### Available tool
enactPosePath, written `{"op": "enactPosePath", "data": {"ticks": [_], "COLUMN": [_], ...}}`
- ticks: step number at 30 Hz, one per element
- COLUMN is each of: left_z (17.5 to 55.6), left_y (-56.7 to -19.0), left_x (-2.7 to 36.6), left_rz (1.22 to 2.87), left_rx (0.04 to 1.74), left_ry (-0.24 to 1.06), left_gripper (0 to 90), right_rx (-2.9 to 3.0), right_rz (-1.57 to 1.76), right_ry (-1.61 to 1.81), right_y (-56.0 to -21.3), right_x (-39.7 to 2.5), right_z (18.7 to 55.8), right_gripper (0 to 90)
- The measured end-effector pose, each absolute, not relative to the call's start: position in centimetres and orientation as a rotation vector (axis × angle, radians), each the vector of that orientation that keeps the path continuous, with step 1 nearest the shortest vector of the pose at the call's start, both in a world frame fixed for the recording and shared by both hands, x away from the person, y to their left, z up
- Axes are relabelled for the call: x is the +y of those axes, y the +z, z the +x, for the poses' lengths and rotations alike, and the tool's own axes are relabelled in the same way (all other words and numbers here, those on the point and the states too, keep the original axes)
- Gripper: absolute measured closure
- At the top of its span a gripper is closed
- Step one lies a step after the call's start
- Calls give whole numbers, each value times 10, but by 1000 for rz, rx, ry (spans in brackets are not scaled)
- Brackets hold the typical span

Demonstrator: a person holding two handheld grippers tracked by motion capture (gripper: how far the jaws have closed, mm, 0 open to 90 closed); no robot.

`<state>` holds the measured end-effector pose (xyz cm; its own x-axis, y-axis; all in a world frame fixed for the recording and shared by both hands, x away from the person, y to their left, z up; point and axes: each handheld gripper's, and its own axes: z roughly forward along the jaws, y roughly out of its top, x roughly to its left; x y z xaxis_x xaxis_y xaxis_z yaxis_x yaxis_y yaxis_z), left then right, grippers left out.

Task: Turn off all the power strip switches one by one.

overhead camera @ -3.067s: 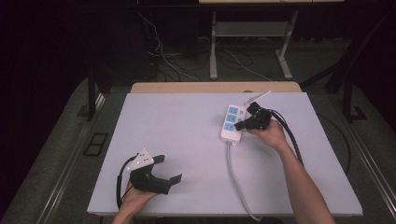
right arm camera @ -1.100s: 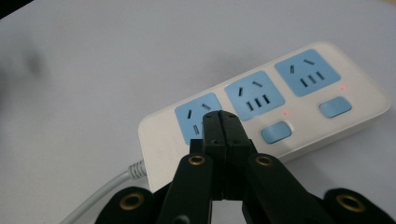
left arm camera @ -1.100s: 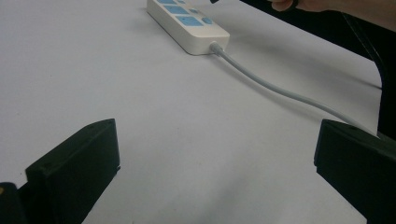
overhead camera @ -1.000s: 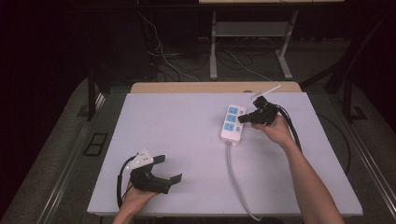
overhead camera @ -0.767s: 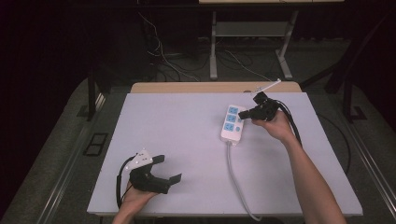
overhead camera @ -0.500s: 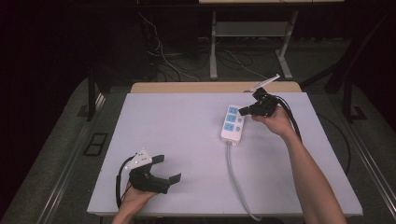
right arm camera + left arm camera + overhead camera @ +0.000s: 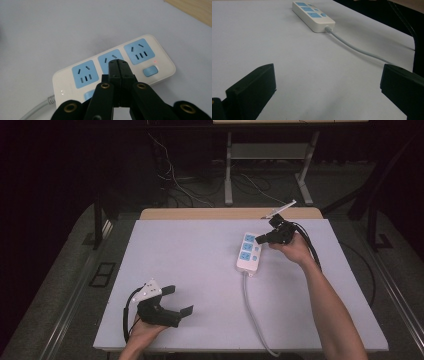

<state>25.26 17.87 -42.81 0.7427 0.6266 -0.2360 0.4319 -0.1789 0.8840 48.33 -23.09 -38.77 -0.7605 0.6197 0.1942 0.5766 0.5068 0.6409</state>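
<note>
A white power strip [image 7: 248, 253] with three blue sockets lies right of the table's middle, its grey cable [image 7: 254, 312] running to the near edge. My right gripper [image 7: 261, 239] hovers at the strip's far right end, jaws shut with nothing between them. In the right gripper view the shut tips [image 7: 117, 64] sit over the middle socket of the strip [image 7: 87, 75]; a small red light glows near the end switch [image 7: 150, 70]. My left gripper [image 7: 181, 301] rests open near the table's front left. The left gripper view looks across the table at the strip [image 7: 312, 13] and its cable [image 7: 359, 51].
The white table top [image 7: 180, 250] has a wooden strip [image 7: 200, 213] along its far edge. Behind it stand a metal table frame [image 7: 228, 165] and loose cables on the floor. A black cable [image 7: 309, 245] trails from the right gripper along the forearm.
The right gripper has lifted and drawn back toward the far right end of the power strip. The left gripper has stayed still.
</note>
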Motion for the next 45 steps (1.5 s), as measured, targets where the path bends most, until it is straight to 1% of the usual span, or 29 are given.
{"op": "enactPosePath", "data": {"ticks": [13, 30, 45], "left_z": [253, 254, 253], "left_y": [-429, -429, -430], "left_x": [178, 179, 177], "left_rz": [1826, 1829, 1839], "left_rx": [830, 827, 820], "left_ry": [213, 212, 212], "left_gripper": [0, 0, 0], "right_rx": [2681, 2703, 2649], "right_rz": [1098, 1143, 1146], "right_ry": [1083, 1026, 1094], "right_y": [-398, -415, -420], "right_x": [-238, -224, -228], "right_z": [489, 491, 485], "right_gripper": [900, 900, 900]}}
